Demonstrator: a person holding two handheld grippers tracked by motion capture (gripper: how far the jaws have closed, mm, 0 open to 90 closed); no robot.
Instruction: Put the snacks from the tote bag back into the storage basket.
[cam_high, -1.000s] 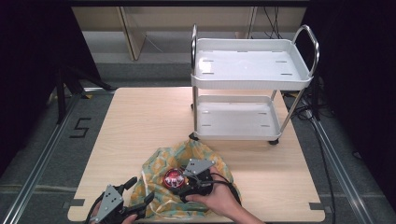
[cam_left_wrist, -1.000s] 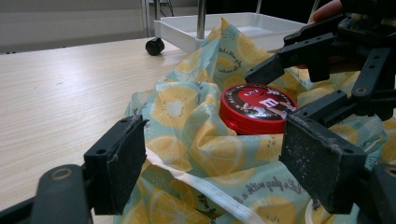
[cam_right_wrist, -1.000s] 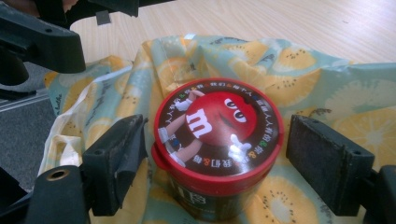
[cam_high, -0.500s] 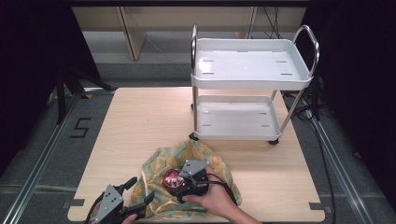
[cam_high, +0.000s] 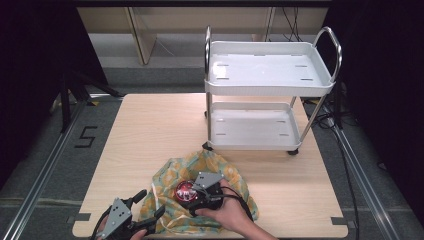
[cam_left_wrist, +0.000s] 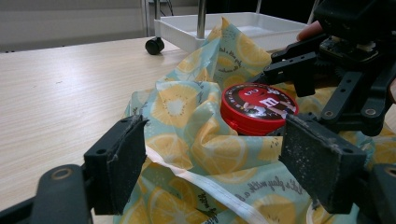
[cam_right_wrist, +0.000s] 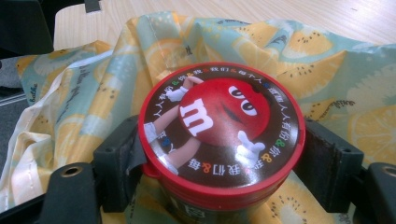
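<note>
Nearest us, at the table's front edge, we count two grippers. The left gripper (cam_high: 145, 210) sits at the near left corner with its jaws spread wide and nothing between them, its tips at the edge of one lemon-print cloth bag (cam_high: 170, 180). Just beyond, the right gripper (cam_high: 186, 192), held in the person's right hand (cam_high: 225, 214), has its jaws pressed against the two sides of one round red candy tin (cam_high: 184, 190), which sits over the middle of the bag.

The right gripper view brings the tin's lid (cam_right_wrist: 222, 123) close: a red cartoon candy figure with a white "m", ringed by small coloured characters, which the high view leaves as a red blur. The left gripper view shows a white drawstring (cam_left_wrist: 205, 184) along the bag's hem, and the tin side-on.

Farther back on the wooden table (cam_high: 150, 130) stands one white two-shelf cart (cam_high: 267, 85) with metal handles; both shelves are bare. On the floor at left we read one "5" marking (cam_high: 86, 136).
</note>
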